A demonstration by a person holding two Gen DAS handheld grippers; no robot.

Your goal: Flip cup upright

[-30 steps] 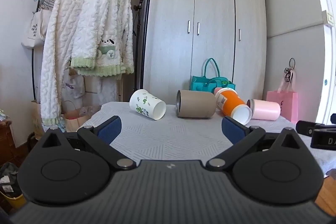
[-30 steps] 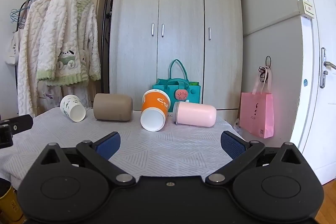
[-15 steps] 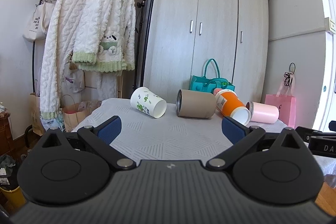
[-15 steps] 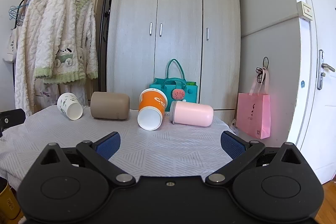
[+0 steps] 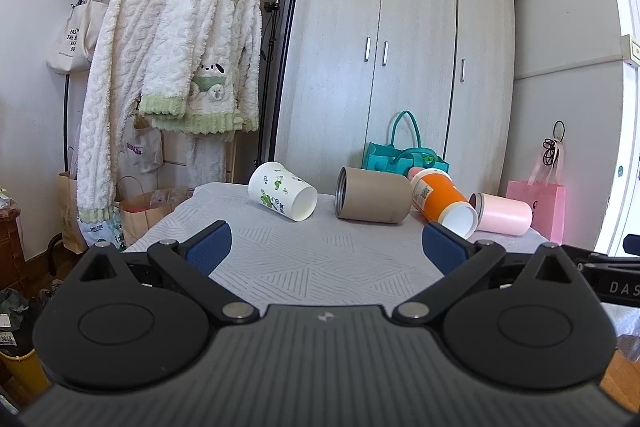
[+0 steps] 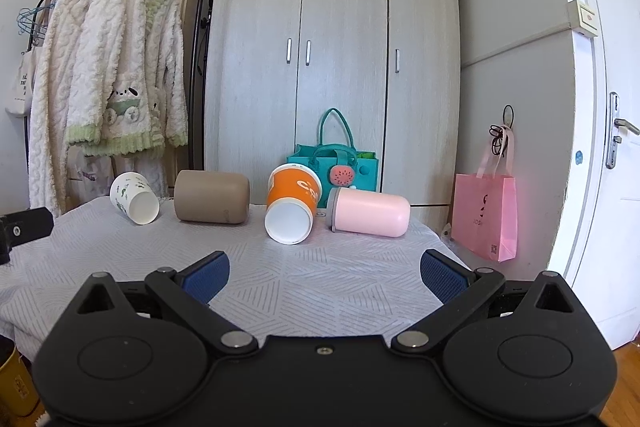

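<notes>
Both tools have drifted a little closer to the cups over the last second, the row of them now sitting larger and lower ahead, though nothing on the cloth-covered surface (image 6: 320, 279) has shifted. The left tool (image 5: 325, 247) and the right tool (image 6: 325, 273) each stand wide open and empty, hovering over the near edge. Four cups lie on their sides in a row along the far edge: a white paper cup with green prints (image 5: 282, 191), a tan cylindrical cup (image 5: 374, 201), an orange paper cup (image 6: 292, 203) and a pale pink tumbler (image 6: 370, 211). The orange cup lies almost dead ahead of the right tool, its long axis pointing back toward that tool with the open mouth nearest. The white cup lies ahead-left of the left tool, mouth angled right. By my reckoning each tool is well short of its nearest cup.
</notes>
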